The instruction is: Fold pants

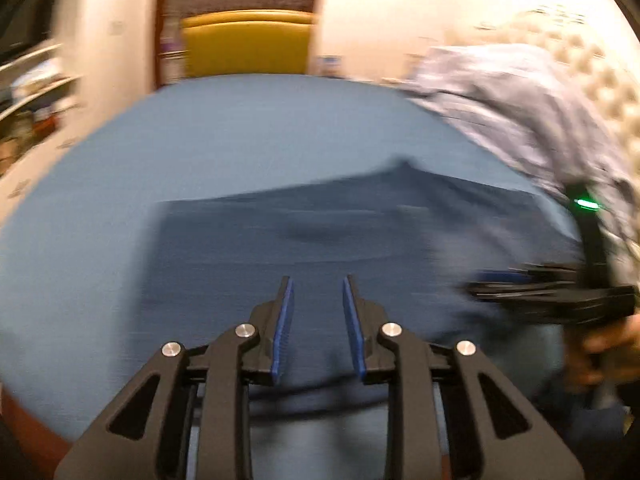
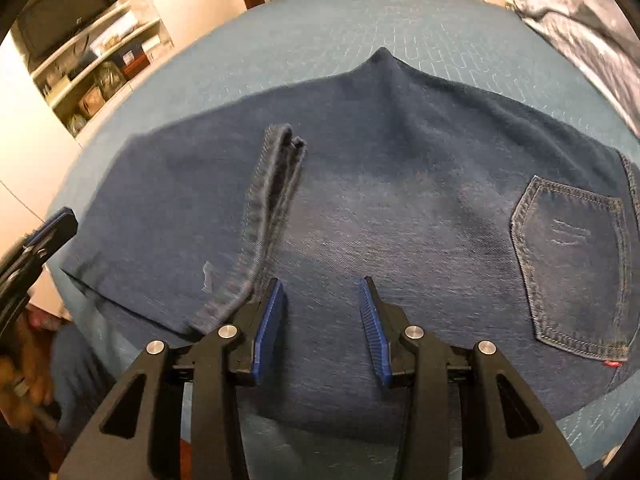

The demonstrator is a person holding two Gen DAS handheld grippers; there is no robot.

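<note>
Dark blue jeans (image 2: 400, 200) lie folded on the blue table cover (image 2: 320, 20), back pocket (image 2: 572, 264) to the right. A leg hem (image 2: 272, 200) lies doubled back on top of them. My right gripper (image 2: 321, 280) hovers over the near part of the jeans, jaws apart, nothing between the blue pads; the hem ends just beside its left finger. In the blurred left wrist view my left gripper (image 1: 317, 280) stands open and empty over the jeans (image 1: 320, 232). The right gripper (image 1: 484, 284) shows at that view's right edge, the left gripper (image 2: 56, 224) at the other view's left edge.
A heap of pale grey clothing (image 1: 500, 96) sits at the table's far right, also pale grey clothing (image 2: 580, 20). A yellow chair back (image 1: 248, 44) stands behind the table. Shelves (image 2: 92, 52) fill the wall at far left. A hand (image 1: 608, 344) holds the right gripper.
</note>
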